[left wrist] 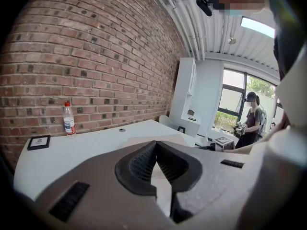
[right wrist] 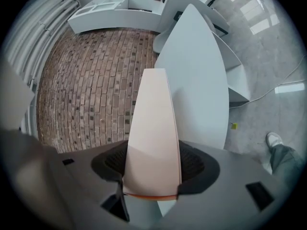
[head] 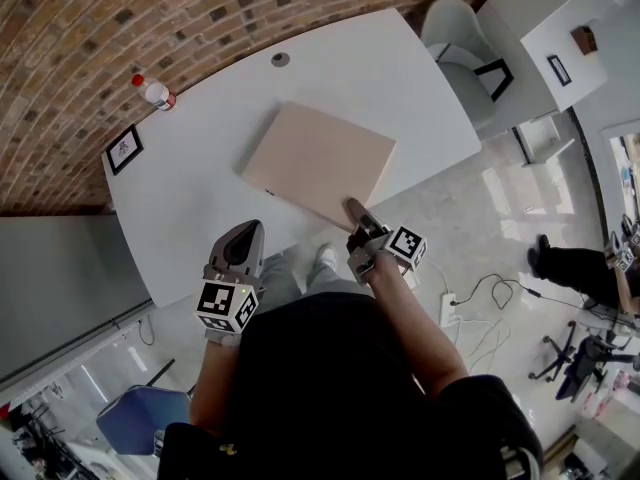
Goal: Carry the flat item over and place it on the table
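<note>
A flat beige board (head: 318, 163) lies level over the middle of the white table (head: 190, 208). I cannot tell whether it rests on the top or hangs just above it. My right gripper (head: 357, 215) is shut on the board's near edge by the table's front edge. In the right gripper view the board (right wrist: 151, 114) runs straight out from between the jaws of that gripper (right wrist: 152, 164). My left gripper (head: 240, 245) hovers at the table's front edge, left of the board, apart from it. In its own view the left gripper (left wrist: 156, 146) is shut with nothing in it.
A plastic bottle (head: 153, 91) and a small framed picture (head: 124, 149) stand at the table's far left by the brick wall. A grey chair (head: 465, 58) is at the right end. Cables (head: 480, 298) lie on the floor. Another person (left wrist: 252, 119) stands by the window.
</note>
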Demonstrator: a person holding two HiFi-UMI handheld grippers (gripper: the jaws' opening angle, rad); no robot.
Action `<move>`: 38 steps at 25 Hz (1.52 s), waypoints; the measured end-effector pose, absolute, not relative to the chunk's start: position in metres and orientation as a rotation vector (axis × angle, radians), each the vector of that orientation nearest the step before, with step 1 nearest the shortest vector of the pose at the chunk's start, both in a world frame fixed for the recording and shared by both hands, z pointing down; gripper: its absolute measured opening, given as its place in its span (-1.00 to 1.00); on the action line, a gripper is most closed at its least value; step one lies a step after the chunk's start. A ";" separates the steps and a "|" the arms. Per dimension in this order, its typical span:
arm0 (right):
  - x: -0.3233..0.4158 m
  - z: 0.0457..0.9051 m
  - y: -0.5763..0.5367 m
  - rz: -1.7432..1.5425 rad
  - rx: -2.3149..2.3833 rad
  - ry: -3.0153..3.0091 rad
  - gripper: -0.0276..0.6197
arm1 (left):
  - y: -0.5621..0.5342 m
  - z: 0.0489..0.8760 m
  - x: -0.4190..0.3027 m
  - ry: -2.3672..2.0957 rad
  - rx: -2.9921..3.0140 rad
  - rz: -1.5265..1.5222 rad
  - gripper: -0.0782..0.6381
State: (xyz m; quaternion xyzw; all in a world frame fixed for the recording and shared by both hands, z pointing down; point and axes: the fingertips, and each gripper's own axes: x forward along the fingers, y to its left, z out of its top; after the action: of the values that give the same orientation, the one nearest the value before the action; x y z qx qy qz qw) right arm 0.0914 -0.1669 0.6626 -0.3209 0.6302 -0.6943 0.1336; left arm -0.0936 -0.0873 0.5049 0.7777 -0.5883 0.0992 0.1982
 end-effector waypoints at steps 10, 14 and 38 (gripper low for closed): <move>0.089 0.681 -0.177 -1.937 -1.095 1.802 0.01 | -0.122 0.519 -0.100 -1.449 2.283 0.322 -0.77; 0.091 0.688 -0.172 -1.909 -1.165 1.794 0.04 | -0.131 0.523 -0.099 -1.378 2.311 0.329 -0.77; 0.107 0.742 -0.140 -1.886 -1.427 1.676 0.17 | -0.151 0.551 -0.072 -1.056 2.411 0.419 -0.77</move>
State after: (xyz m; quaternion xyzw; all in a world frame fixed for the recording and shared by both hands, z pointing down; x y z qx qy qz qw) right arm 0.1074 -0.1399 0.7423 -0.4887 0.5738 -0.6460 0.1211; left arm -0.0723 -0.1509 0.5509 0.8791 -0.3849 0.1528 0.2358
